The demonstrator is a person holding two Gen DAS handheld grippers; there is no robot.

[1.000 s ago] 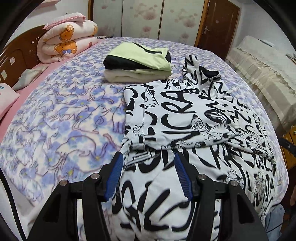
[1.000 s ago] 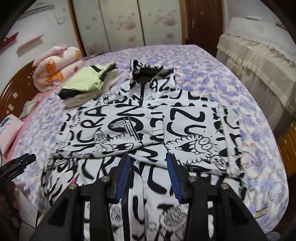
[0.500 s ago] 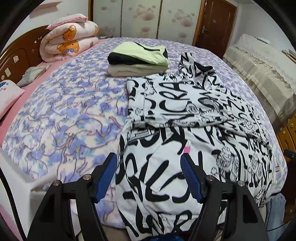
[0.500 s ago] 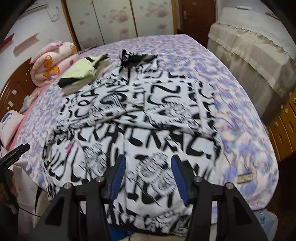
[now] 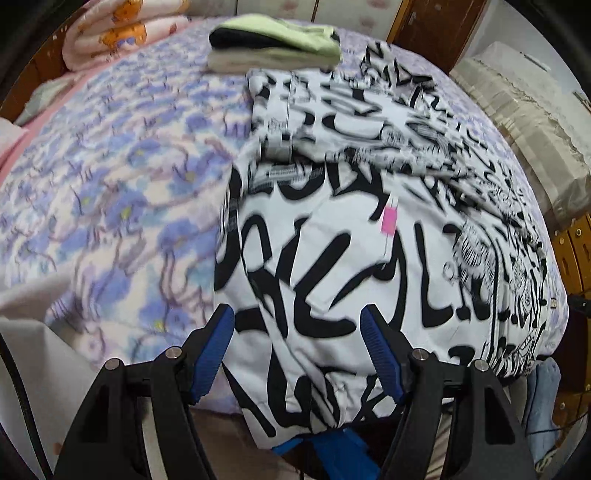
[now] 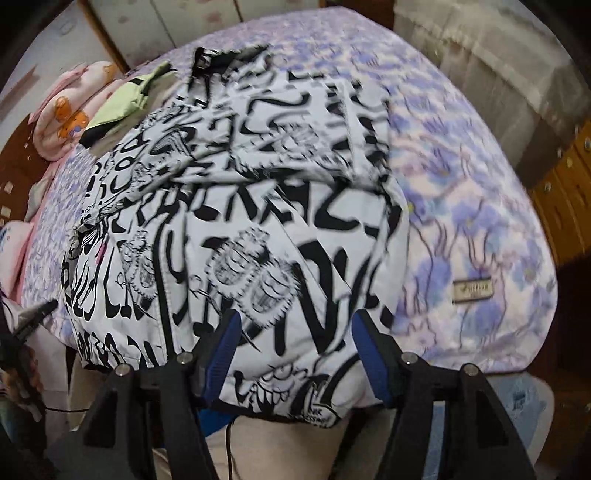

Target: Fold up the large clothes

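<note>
Both views motion-blurred. Printed jacket [image 5: 369,229] lies spread on the bed [image 5: 122,192], hem hanging over the near edge, partly hidden behind my fingers. Left gripper [image 5: 297,354] open, empty. Right gripper [image 6: 295,354] opening, gripping nothing.

Bed [image 5: 110,192] in purple floral cover, black-and-white jacket [image 5: 332,258] spread flat, folded clothes [image 5: 273,48] (stacked), rolled quilt [image 5: 122,33]

The jacket [image 5: 332,266] is white, covered in bold black graffiti lettering and cartoon doodles, with a small pink tag [image 5: 389,219]. The bedspread [image 5: 110,192] is pale with purple-blue flowers. The folded clothes [image 5: 275,44] are lime green, black and cream. The rolled quilt [image 5: 122,29] is pink with orange bears. Both grippers' pads [image 6: 221,350] are blue on black fingers.
</note>
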